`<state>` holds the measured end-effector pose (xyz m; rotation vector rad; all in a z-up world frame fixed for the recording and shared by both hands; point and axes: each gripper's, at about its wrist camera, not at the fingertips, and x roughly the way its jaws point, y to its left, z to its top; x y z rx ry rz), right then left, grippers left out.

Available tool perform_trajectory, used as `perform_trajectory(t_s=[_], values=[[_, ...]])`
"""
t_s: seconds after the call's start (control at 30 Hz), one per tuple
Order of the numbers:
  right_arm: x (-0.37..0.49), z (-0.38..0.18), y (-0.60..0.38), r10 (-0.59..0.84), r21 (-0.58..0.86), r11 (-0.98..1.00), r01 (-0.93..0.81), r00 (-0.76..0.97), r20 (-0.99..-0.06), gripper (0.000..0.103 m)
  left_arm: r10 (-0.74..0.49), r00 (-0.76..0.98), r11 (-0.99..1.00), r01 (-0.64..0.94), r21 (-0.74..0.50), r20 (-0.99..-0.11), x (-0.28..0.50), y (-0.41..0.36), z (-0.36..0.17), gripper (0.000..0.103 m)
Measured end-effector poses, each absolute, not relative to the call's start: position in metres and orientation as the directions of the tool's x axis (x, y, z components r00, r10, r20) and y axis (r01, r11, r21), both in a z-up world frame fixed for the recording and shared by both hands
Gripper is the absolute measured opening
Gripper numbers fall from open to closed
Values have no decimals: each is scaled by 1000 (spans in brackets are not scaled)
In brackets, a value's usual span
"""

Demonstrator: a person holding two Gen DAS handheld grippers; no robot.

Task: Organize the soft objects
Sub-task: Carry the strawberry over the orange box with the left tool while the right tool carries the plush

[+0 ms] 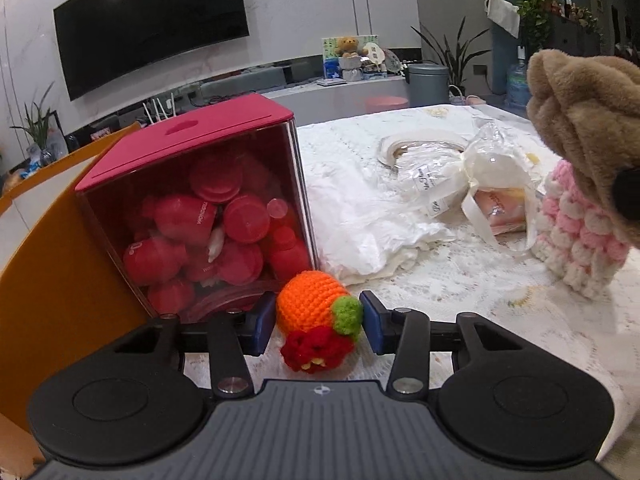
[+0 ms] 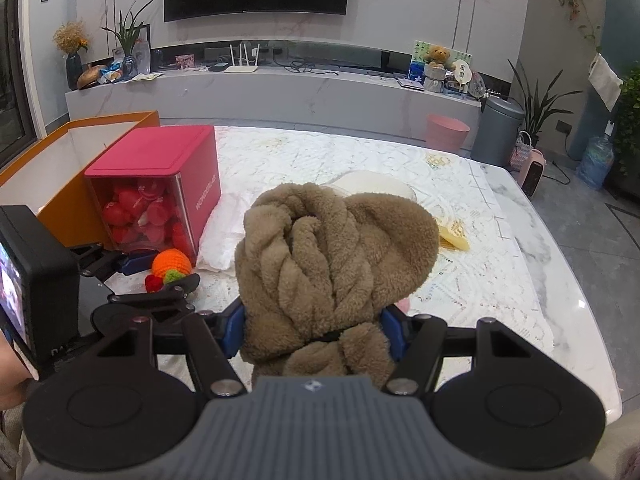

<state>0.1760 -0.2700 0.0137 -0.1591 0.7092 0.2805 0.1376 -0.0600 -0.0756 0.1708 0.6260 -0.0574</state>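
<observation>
Left hand-held gripper [image 1: 318, 326] brackets a crocheted orange toy [image 1: 312, 306], jaws apart; right hand-held gripper [image 2: 314, 330] clamps a brown plush scarf [image 2: 332, 256].

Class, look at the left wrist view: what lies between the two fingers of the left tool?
The crocheted orange toy, with its green tuft and red flower, sits on the lace tablecloth between the left tool fingers, shown in both views.

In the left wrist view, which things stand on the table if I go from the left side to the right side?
Orange box → red box → knitted orange toy between the left claw's pads → white plastic bags → pink and white knitted piece → brown plush at the right edge.
</observation>
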Motion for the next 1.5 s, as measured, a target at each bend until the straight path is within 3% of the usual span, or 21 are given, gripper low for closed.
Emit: perform_trajectory(t_s=[0.67,0.87,1.17,1.27,1.5], values=[[174,16,-273,234,-36,940,-340,716,-658,65,-66,825,992,117,55,-561,109,-56,-21,51],[168,19,-274,239,-22,943,-332,722,-649,65,-54,886,997,72,22,-461,100,-37,17,51],[150,48,-254,260,-39,937,-348,766,-588,65,-110,921,988,62,-138,-373,82,18,77,51],[145,58,-238,283,-53,924,-379,771,-570,65,-87,943,991,49,-125,-322,73,39,92,51],[132,81,-185,391,-67,864,-500,747,-538,65,-63,941,987,10,-160,-332,53,87,107,51]])
